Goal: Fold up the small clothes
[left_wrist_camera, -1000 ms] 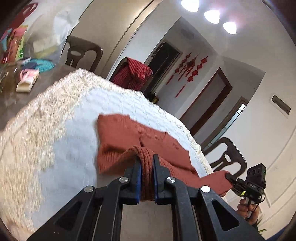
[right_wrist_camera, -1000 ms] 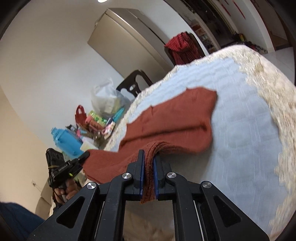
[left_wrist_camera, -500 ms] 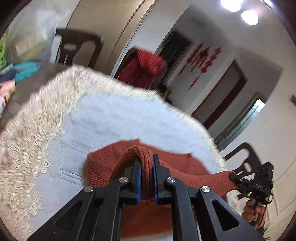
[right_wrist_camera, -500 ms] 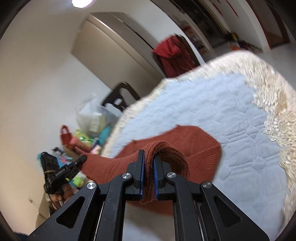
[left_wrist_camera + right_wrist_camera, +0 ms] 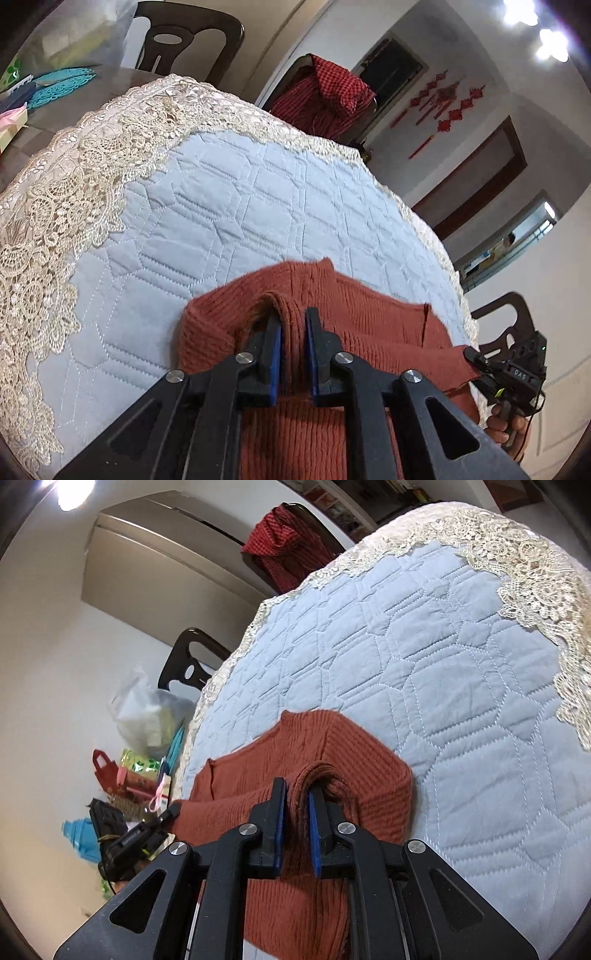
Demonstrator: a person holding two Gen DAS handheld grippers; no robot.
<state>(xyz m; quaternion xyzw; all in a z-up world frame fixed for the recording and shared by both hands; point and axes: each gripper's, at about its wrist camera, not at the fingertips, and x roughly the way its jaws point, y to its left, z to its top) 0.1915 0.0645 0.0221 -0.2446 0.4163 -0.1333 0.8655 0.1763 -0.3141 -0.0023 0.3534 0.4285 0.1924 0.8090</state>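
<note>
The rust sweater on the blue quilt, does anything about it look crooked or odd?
Nothing damaged. The rust sweater lies doubled on the blue quilt, each end bunched between the left tongs and right tongs, whose jaws have just been opening.

Two close wrist views, downward, sharing the sweater.

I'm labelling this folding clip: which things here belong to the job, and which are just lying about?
Job:
sweater
left gripper, jaws just opening, knit between them
right gripper, likewise
quilted cloth

Lying about:
red checked cloth
chair
plastic bag
blue mat
</note>
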